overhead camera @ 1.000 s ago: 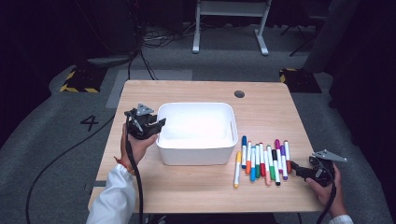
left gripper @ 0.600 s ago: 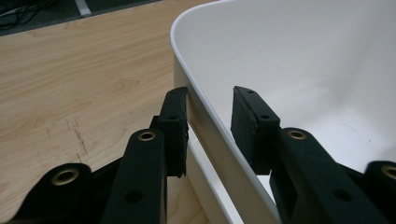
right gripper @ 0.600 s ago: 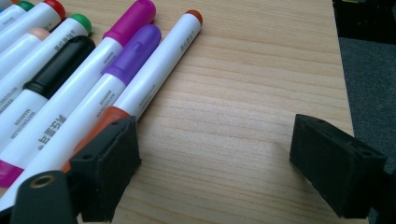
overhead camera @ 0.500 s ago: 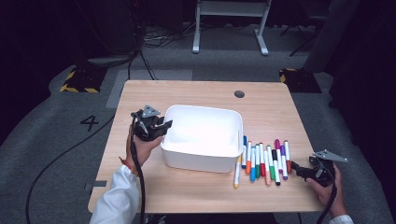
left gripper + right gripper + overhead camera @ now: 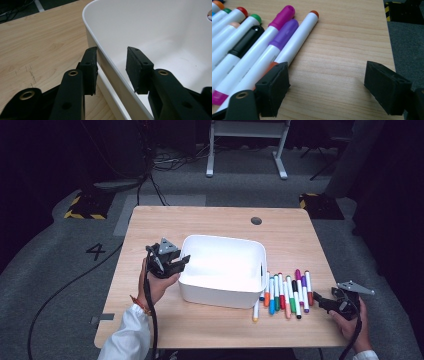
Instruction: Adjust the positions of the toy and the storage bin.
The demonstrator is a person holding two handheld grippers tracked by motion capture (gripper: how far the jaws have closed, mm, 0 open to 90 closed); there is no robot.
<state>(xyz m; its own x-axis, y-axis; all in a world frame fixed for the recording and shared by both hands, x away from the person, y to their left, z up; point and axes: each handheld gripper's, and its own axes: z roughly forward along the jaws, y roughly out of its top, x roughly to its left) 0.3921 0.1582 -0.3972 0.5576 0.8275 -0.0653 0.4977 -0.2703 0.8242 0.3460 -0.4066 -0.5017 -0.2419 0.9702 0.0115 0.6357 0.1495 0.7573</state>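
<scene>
The left tongs (image 5: 110, 67) straddle the near wall of the white bin (image 5: 225, 270), easing apart, pads no longer pinching it. The right tongs (image 5: 324, 90) stand spread, though narrowing, with nothing between them, just beside the row of markers (image 5: 287, 292). The bin looks empty; every marker is left on the table (image 5: 210, 222).

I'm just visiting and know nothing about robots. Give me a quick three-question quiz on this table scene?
1. What does the left gripper straddle?
2. True or false: in the high view, the markers lie left of the white bin.
3. The table is: A glass, B wood, C metal.
Key: 1 the white bin's wall; its jaws have just been opening, and the inner pad is clear of it. 2 false, they lie to its right. 3 B.
</scene>
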